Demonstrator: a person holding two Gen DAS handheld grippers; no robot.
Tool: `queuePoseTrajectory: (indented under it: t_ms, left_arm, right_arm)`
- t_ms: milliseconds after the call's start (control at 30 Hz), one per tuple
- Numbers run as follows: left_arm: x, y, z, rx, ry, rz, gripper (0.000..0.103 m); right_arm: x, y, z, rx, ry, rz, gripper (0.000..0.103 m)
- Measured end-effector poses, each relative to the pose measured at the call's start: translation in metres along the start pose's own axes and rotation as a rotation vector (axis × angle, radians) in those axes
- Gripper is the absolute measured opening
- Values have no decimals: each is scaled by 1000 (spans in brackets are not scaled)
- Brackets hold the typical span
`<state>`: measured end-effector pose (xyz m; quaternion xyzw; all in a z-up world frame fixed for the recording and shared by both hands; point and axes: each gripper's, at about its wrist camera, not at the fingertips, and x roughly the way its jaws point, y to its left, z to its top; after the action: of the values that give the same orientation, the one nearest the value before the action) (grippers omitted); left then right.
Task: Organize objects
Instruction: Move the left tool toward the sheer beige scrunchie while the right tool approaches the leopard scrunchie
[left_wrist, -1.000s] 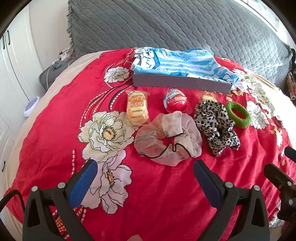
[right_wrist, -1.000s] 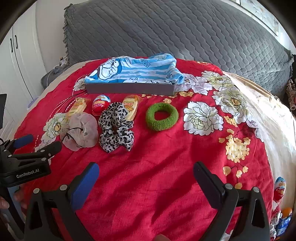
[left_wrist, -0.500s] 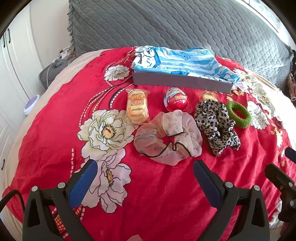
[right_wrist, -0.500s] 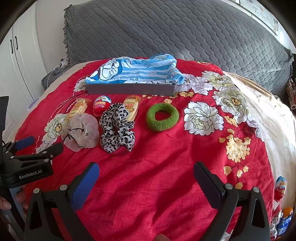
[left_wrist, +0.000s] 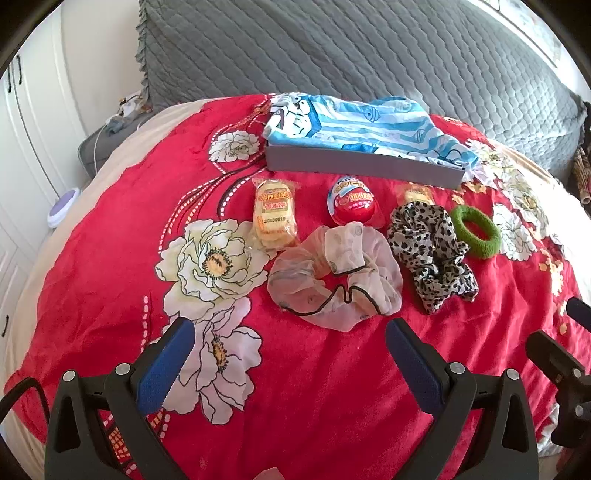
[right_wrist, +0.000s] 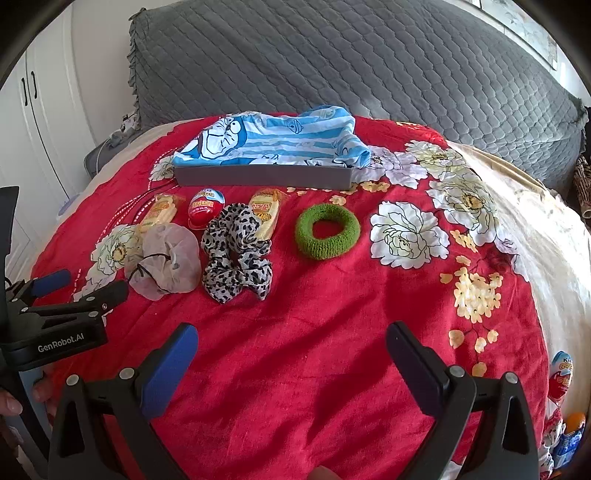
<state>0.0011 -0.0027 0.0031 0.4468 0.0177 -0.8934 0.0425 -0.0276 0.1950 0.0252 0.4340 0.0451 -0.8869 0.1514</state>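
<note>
Red floral bedspread (left_wrist: 314, 369) fills my view, with a grey quilted headboard (right_wrist: 332, 62) standing behind it. My left gripper (left_wrist: 286, 363) hovers low over the cover, fingers spread wide, nothing between the blue pads. My right gripper (right_wrist: 291, 363) hangs the same way over bare red fabric, fingers wide apart and empty.

Just ahead of my left tool lies the sheer beige scrunchie (left_wrist: 334, 275), flat on the spread. Beside it to the right, the leopard-print scrunchie (left_wrist: 430, 254) sits bunched up, and touching its right edge, or very nearly, is the green hair tie (left_wrist: 476, 230), a fuzzy ring lying flat.

One row farther back I see a yellow biscuit packet (left_wrist: 274, 218) on the left, then a red chocolate egg (left_wrist: 352, 201) just behind the beige scrunchie. A second biscuit packet (right_wrist: 264, 214) is half tucked under the leopard scrunchie.

Behind all that, a shallow grey box (left_wrist: 362, 166) lies across the bed, with a blue striped cartoon garment (left_wrist: 354, 120) heaped in it and spilling over its right end.

Far right in my right camera, another egg-shaped sweet (right_wrist: 561, 376) sits at the bed's edge. White cupboard doors (right_wrist: 40, 122) stand off to the left.
</note>
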Motion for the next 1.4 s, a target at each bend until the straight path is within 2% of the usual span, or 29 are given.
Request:
queuePoseTrajectory:
  t_ms: [633, 1000, 1400]
  left_arm:
    - [-8, 1, 0, 2, -10, -13, 103]
    - [1, 2, 10, -1, -15, -36, 103]
    - [19, 10, 18, -2, 5, -58, 103]
  right_arm:
    - [-13, 5, 0, -8, -37, 15, 103]
    - [-1, 10, 5, -25, -5, 17, 102]
    - [14, 20, 21, -55, -12, -2, 102]
